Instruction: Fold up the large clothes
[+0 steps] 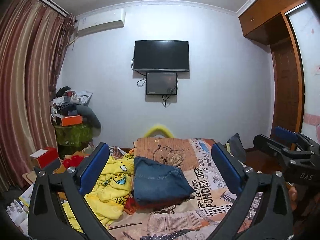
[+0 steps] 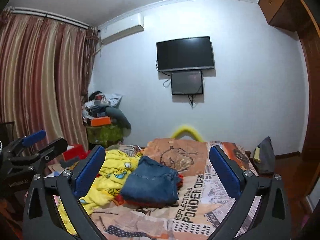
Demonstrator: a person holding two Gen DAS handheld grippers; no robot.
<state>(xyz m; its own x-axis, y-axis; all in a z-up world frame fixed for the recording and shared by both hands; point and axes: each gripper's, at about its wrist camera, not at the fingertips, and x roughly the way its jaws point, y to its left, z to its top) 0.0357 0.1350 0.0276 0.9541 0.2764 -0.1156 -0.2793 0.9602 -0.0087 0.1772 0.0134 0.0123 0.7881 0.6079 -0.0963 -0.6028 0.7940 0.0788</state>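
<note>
A: What do both wrist views show of the task so far?

B: Folded jeans (image 1: 160,182) lie as a compact blue stack on the bed (image 1: 210,198), near its middle, on top of some red cloth whose edge peeks out beneath. I judge that garment done: its edges look squared and nothing touches it.

A: And your fingers?

B: My left gripper (image 1: 160,166) and my right gripper (image 2: 157,166) both point across the bed, level with the room. The fingers (image 1: 94,168) of each are spread wide, with nothing between them; the jeans are only seen through the gap, well beyond the tips.

A: What is left?

B: A yellow garment (image 1: 108,186) with cartoon print lies crumpled just beside the jeans, toward the curtain (image 1: 26,92) side, touching them. It looks unfolded, so I judge the task partly complete. Whether the red cloth also needs folding, I cannot tell.
</note>
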